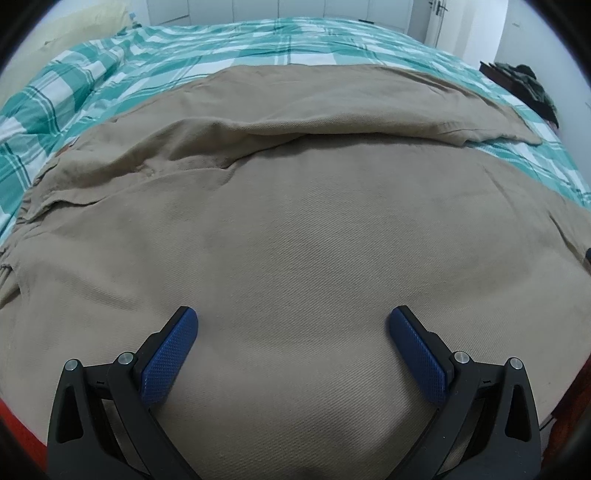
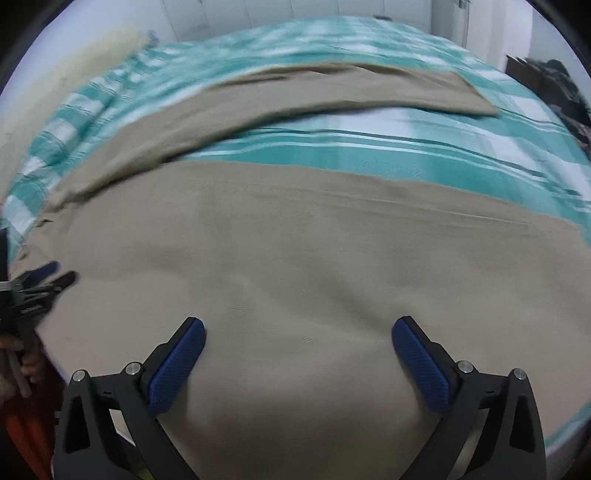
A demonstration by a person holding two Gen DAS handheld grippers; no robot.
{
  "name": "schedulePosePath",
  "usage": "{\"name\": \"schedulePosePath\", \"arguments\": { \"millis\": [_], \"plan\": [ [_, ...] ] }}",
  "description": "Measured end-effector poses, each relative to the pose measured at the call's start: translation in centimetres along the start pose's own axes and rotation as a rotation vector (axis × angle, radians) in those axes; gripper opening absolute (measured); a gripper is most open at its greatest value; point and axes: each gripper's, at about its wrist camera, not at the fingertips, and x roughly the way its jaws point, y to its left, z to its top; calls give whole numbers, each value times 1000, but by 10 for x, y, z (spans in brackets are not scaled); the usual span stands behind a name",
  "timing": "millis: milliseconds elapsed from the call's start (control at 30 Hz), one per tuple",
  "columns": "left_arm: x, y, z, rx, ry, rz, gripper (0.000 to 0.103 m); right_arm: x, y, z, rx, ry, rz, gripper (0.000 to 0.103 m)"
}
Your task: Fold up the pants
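Motion blur smears the right wrist view, softening the checks of the green plaid bedspread and the far leg of the tan pants into streaks. The pants run off the lower and side edges of both views, so their waistband and hems cannot be fully traced. At that view's left edge the left gripper appears only as blurred finger ends, its body cut off, with part of a hand barely showing below. A dark heap at the bed's far right corner is too small to identify. A pale pillow is cropped at top left.
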Motion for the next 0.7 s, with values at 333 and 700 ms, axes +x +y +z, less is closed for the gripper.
{"name": "schedulePosePath", "arguments": {
  "millis": [333,700],
  "plan": [
    [0,-1,1,1,2,12,102,-55,-221,-33,537,-94,-216,0],
    [-55,20,85,-134,-72,-20,102,-111,-126,-4,363,-266,-206,93]
  ]
}}
